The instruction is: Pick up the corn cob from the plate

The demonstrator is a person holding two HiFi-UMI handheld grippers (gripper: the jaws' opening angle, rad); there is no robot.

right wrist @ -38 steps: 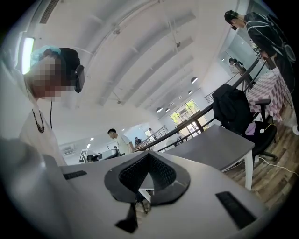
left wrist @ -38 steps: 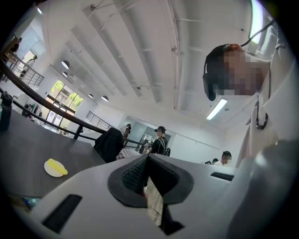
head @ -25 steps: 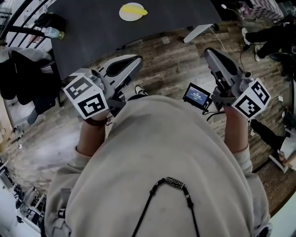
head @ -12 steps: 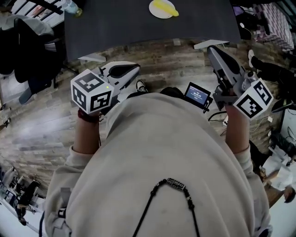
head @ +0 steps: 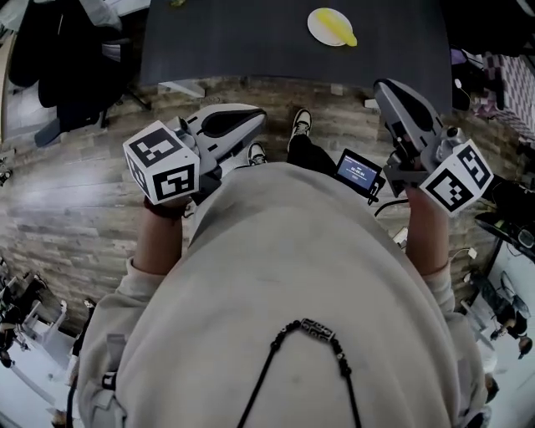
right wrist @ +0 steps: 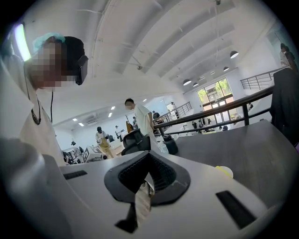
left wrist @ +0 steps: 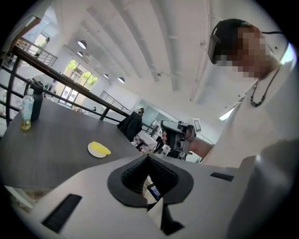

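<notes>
Pickup not yet begun: left tongs (head: 251, 117), centre left, clenched on nothing; yellow corn cob (head: 338, 28) lies on its round white plate (head: 318, 22), top of dark grey surface (head: 234, 42); right tongs (head: 386, 90) likewise clenched, empty, well apart from it.

Yellow corn cob (head: 338, 28) on white plate (head: 316, 30); dark grey table (head: 234, 42); brown wood-plank floor (head: 75, 192); pale grey left gripper (head: 257, 117), right gripper (head: 381, 87), black-and-white square-patterned marker cubes (head: 163, 163); beige sweatshirt (head: 292, 267), black cord (head: 266, 372)
</notes>
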